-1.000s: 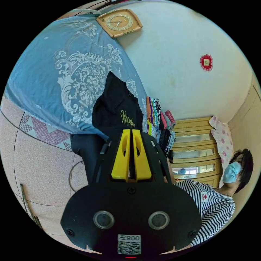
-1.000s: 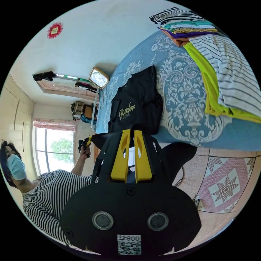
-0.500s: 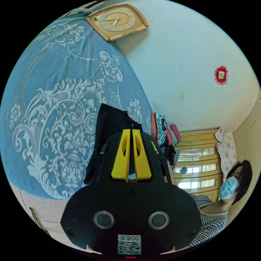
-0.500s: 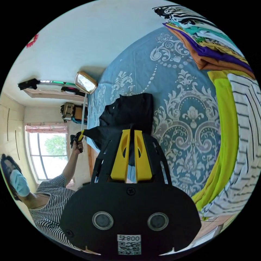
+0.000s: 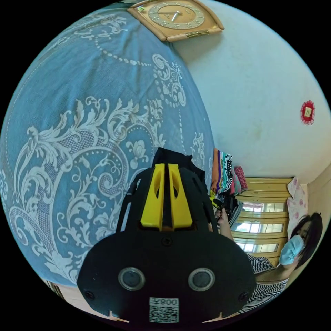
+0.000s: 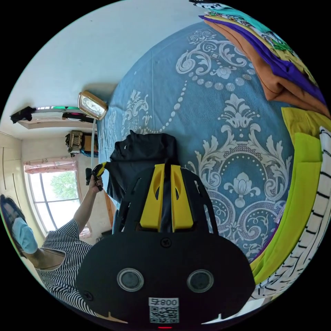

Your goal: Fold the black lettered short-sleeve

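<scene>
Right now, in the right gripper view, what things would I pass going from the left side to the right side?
Window → clock → black shirt → blue bedspread → lime green cloth → striped cloth.

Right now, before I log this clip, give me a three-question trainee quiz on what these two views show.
1. True or false: the black shirt lies on the blue patterned bedspread.
2. Multiple choice: what sits beside the neon-green garment at the bedspread's edge in the right gripper view? A) a stack of folded clothes B) a laundry basket C) a pillow
3. Fill in: both the left gripper and the right gripper have their yellow jaws closed on the black ____.

Key: 1 true; 2 A; 3 shirt.
</scene>
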`<state>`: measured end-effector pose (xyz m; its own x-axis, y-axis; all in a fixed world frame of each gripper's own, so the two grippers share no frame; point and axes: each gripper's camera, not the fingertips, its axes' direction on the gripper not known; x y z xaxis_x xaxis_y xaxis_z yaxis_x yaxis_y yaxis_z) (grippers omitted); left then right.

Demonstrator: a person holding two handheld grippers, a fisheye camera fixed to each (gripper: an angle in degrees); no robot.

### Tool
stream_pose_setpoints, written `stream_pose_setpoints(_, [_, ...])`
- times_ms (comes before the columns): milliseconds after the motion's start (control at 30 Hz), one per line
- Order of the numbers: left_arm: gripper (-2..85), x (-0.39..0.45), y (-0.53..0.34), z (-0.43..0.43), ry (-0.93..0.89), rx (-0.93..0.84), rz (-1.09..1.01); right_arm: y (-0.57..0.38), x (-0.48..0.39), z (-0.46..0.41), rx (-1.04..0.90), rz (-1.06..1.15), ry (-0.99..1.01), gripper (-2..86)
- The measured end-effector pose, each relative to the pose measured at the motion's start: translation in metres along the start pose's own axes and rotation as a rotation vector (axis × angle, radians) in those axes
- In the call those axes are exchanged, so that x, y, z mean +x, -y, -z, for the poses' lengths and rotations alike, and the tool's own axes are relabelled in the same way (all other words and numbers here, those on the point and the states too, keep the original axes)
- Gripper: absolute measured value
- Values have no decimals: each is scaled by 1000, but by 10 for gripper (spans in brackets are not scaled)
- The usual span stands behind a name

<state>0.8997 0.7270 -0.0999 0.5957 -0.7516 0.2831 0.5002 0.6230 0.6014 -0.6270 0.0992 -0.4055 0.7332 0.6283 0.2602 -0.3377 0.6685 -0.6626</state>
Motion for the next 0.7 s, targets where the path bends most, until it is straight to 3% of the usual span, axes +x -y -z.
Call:
stream_pose_setpoints(200, [51,54,-10,-4,-42,108,-22,-6,-65,5,65,9,-35,35])
stream_pose_setpoints(333, [58,142,-41,-22,9,85,-182,-23,-129,4,128,67,-153,40])
stream_pose_setpoints(433, [63,227,-68,-69,113,-45,-375,-41,-210,-23,94,250,-314,51])
stream_pose_setpoints(567, [70,336,-95,-138,305,-178,-648,-76,-342,-100,-23,673,-633,62])
stream_pose_setpoints(600, [75,369,-102,-161,372,-204,-734,-88,-372,-123,-23,800,-764,64])
stream_pose_setpoints(700, [87,441,-117,-216,495,-280,-934,-108,-423,-165,9,1018,-908,56])
